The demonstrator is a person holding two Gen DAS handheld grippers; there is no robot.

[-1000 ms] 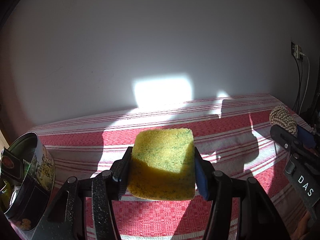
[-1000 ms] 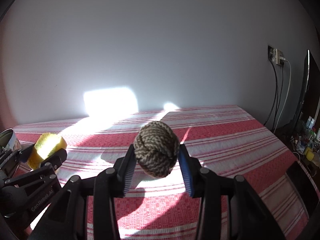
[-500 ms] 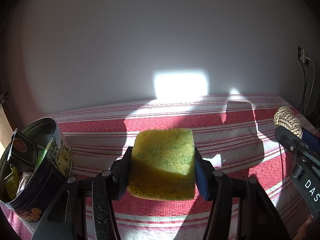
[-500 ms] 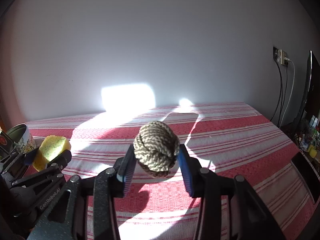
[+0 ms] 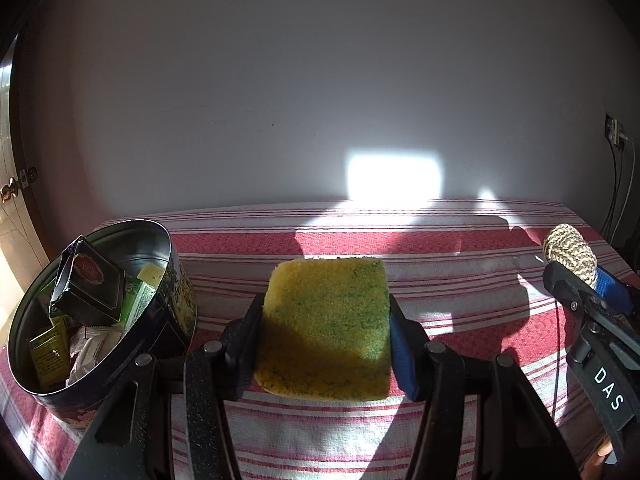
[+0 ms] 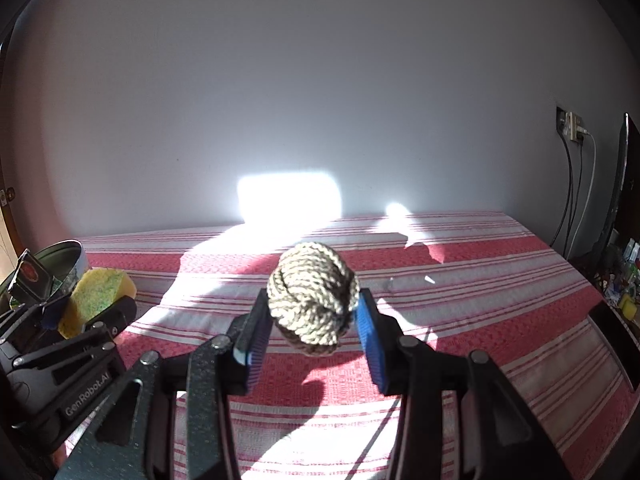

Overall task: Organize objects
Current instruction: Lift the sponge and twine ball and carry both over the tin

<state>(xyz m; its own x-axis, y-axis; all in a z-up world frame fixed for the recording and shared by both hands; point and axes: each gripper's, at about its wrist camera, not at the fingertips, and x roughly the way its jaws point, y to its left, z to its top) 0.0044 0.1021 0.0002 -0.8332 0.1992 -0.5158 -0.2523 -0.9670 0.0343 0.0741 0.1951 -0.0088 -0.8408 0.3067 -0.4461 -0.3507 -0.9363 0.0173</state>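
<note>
Sponge (image 5: pixel 326 328) sat clamped in our left gripper (image 5: pixel 326 338) beside the open tin (image 5: pixel 176 292) at the bedspread's (image 5: pixel 460 264) left edge; our right gripper (image 6: pixel 314 330) pinched a rope knot ball (image 6: pixel 312 298).

Cables (image 6: pixel 573 184) hang from a wall socket (image 6: pixel 571 125) beside the striped bedspread (image 6: pixel 460 280).

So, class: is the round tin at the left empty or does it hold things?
It holds things. The lidless tin shows a dark box, green packets and wrapped items inside.

Left claw (image 5: pixel 325 336) grips sponge (image 5: pixel 326 326) beside tin (image 5: pixel 176 280)
</note>
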